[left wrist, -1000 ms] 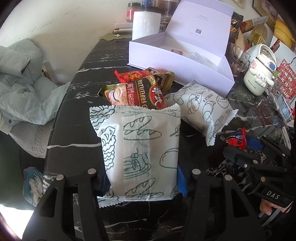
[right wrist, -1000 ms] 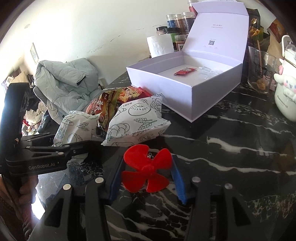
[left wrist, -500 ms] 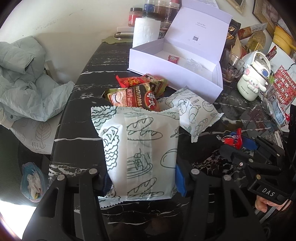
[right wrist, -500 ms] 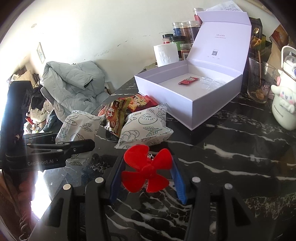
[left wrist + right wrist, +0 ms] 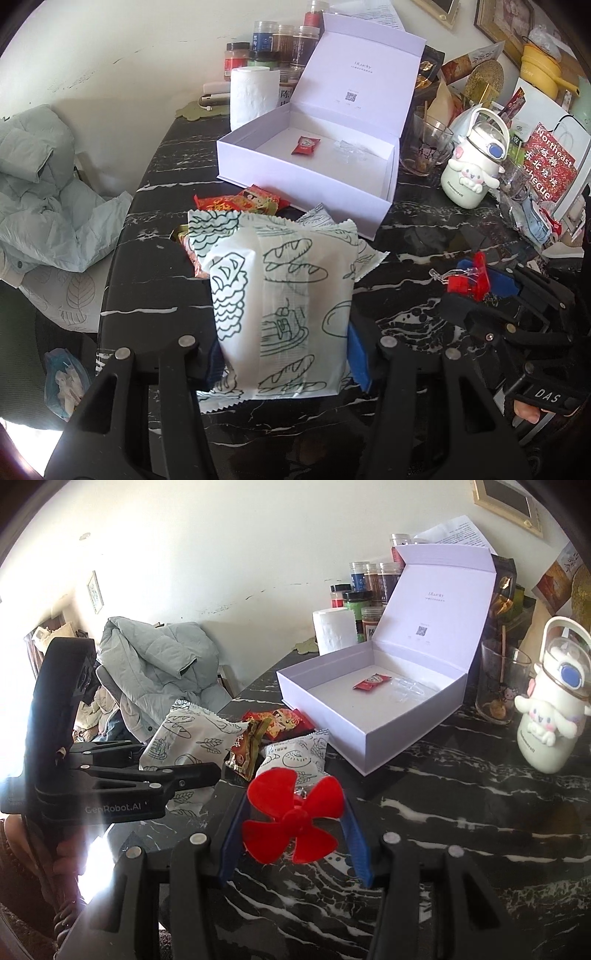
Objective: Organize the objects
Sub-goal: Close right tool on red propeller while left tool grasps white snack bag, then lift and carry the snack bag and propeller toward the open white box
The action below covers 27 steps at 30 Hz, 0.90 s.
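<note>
Two grippers: each one carries something, both raised over the near edge of the black marble table, presumably so the pair of items can go toward the box together.
Left gripper: its fingers press on the two sides of a white bread packet, pinched low down, so the packet stands upright and clear of the pile behind it.
Right gripper: its blue pads close on a red propeller, gripped across the blades with the hub facing the camera; a small clear part sits behind the hub, too blurred to name.
White box: open near the middle of the table toward the far edge, lid propped back against the jars, likely the place where things are being gathered.
Inside the box: one red sachet and a crumpled clear wrapper, both on the floor near the back wall, which leaves most of the floor bare.
Left on the table: a second bread packet, a brown snack bag and a red snack bag, bunched just in front of the box's near-left corner, touching one another.
Bystanders: a paper roll and spice jars along the far edge, a glass and a white cartoon bottle toward the right edge.
My guess: sorting is early, with three packets yet to be lifted.
</note>
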Available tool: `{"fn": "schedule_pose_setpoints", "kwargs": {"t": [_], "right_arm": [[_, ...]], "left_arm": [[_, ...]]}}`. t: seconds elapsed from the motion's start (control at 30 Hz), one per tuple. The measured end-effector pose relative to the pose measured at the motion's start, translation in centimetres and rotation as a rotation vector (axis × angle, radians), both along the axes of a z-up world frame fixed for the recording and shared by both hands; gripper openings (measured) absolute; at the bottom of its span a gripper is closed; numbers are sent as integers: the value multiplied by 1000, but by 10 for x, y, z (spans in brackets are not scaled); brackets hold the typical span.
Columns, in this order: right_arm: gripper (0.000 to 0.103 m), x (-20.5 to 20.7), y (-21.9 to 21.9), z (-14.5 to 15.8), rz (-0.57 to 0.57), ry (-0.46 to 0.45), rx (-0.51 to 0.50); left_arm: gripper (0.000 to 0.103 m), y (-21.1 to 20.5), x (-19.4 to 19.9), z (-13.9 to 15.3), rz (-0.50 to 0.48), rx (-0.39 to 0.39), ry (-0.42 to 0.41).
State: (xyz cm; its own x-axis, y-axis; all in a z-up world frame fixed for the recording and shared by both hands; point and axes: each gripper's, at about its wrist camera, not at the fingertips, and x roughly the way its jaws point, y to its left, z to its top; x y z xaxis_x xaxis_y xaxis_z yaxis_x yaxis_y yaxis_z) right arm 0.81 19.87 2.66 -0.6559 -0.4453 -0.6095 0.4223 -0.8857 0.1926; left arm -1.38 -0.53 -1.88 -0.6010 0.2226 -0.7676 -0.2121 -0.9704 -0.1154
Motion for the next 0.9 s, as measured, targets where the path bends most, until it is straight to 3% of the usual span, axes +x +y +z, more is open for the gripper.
{"fn": "schedule_pose_setpoints", "kwargs": {"t": [0.33, 0.9], "right_arm": [[50, 10, 23, 21, -34, 31, -1], [50, 3, 45, 41, -57, 62, 10]], "left_arm": [[51, 34, 5, 26, -82, -25, 59], [51, 68, -8, 43, -160, -20, 73]]}}
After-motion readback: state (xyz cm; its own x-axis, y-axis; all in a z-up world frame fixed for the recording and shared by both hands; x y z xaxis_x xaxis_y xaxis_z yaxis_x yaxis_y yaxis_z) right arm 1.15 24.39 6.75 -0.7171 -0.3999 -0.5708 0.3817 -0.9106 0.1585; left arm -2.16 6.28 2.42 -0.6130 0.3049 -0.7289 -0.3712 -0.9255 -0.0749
